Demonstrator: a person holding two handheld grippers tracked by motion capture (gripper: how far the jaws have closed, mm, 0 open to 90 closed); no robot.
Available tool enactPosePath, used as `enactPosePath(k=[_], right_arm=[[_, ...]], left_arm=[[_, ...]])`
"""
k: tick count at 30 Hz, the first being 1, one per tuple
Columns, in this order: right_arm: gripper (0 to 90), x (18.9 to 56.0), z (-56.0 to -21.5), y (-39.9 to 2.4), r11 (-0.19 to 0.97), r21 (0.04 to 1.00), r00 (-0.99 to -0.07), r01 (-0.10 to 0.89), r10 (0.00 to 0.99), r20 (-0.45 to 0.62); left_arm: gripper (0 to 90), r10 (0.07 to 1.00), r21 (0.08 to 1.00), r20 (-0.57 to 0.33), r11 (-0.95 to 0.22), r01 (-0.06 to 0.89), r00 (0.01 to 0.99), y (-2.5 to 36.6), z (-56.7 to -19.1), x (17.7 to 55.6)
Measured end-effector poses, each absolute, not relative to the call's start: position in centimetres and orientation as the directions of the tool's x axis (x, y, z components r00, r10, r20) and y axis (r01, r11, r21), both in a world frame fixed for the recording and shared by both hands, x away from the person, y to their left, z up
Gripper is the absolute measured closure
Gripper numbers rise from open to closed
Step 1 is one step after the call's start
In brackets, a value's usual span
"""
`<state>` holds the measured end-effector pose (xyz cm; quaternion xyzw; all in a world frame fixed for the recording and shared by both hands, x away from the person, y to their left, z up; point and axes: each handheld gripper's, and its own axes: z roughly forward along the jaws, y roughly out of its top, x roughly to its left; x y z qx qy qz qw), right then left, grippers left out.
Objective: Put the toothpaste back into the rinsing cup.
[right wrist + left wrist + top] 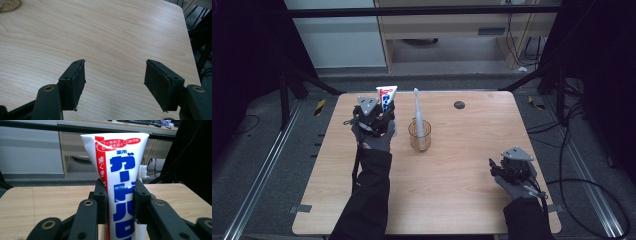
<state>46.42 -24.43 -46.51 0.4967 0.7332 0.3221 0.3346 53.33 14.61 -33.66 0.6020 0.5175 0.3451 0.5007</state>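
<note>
1. Near right: right gripper (113, 83) rests low over the table (462, 200), jaws wide apart, nothing between them.
2. Mid left: left gripper (119, 195) is clamped on one toothpaste tube (122, 170), held upright above the table.
3. Just right of it: one amber cup (420, 136) with one toothbrush (417, 107) standing in it.
4. We judge the carry step is in hand; next, bring the tube over the cup and lower it in beside the brush.

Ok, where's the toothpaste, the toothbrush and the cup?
White toothpaste tube with blue and red print (122, 185), left gripper view, on its blue lettering.
White toothbrush (417, 110), high view, on its handle.
Clear amber plastic cup (420, 141), high view, on its side wall.
</note>
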Motion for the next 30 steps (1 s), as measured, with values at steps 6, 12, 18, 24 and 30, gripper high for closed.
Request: enactPosePath(k=[6, 12, 18, 24, 30], right_arm=[[32.8, 46.4, -46.6, -24.6, 0.298, 0.806, -0.279, 0.511, 0.945, -0.172], [32.8, 46.4, -46.6, -24.5, 0.297, 0.809, -0.279, 0.507, 0.945, -0.172], [32.9, 46.5, -46.6, -24.5, 0.299, 0.809, -0.277, 0.507, 0.945, -0.176], [33.0, 46.4, -46.6, -24.5, 0.300, 0.810, -0.279, 0.503, 0.944, -0.176], [33.1, 46.5, -46.7, -24.5, 0.304, 0.809, -0.279, 0.504, 0.943, -0.180]], left_arm=[[69.7, 0.965, 0.959, -0.102, 0.032, 0.280, 0.240, 13.0, -34.3, 54.1], [69.8, 0.962, 0.962, -0.099, 0.027, 0.271, 0.256, 11.9, -34.8, 54.6], [69.9, 0.960, 0.968, -0.104, 0.037, 0.249, 0.261, 11.4, -35.0, 54.8], [69.9, 0.958, 0.975, -0.114, 0.058, 0.213, 0.262, 10.9, -35.3, 54.7], [70.0, 0.957, 0.976, -0.116, 0.059, 0.211, 0.267, 10.5, -35.8, 54.9]])
